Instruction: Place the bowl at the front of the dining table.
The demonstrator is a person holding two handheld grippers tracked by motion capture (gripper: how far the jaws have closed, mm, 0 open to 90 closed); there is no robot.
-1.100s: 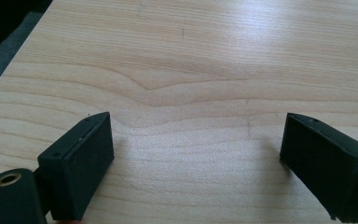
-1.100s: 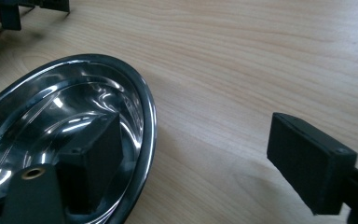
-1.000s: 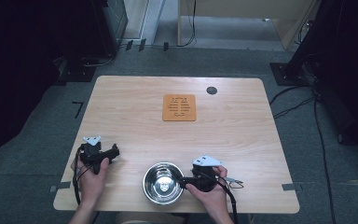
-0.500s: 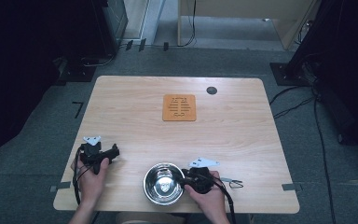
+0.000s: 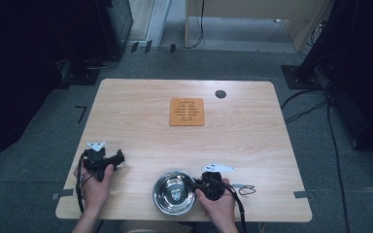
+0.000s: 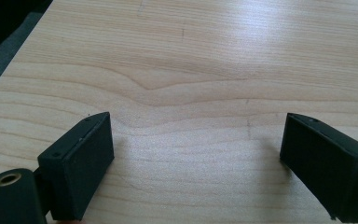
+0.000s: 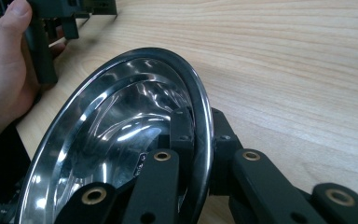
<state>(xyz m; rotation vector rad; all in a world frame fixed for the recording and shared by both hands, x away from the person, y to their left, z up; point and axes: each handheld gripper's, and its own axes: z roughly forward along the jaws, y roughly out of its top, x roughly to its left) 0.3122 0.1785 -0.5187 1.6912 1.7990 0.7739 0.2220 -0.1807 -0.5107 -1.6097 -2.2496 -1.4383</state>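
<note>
Right tongs (image 7: 200, 135), jaws just closed, clenched on the right rim of the steel bowl (image 5: 174, 192) at the near edge of the surface (image 5: 252, 141), left tongs (image 6: 196, 158) released and empty near left, cork mat (image 5: 187, 112) well beyond

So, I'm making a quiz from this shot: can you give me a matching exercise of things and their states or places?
Things:
1. round shiny steel bowl
2. square orange wooden trivet
3. left hand-held gripper
4. small dark round disc

States or places:
A. jaws open over bare wood
B. rim clamped by the right hand-held gripper
C. far right of table
D. table middle

Pairs: 1-B, 2-D, 3-A, 4-C
</note>
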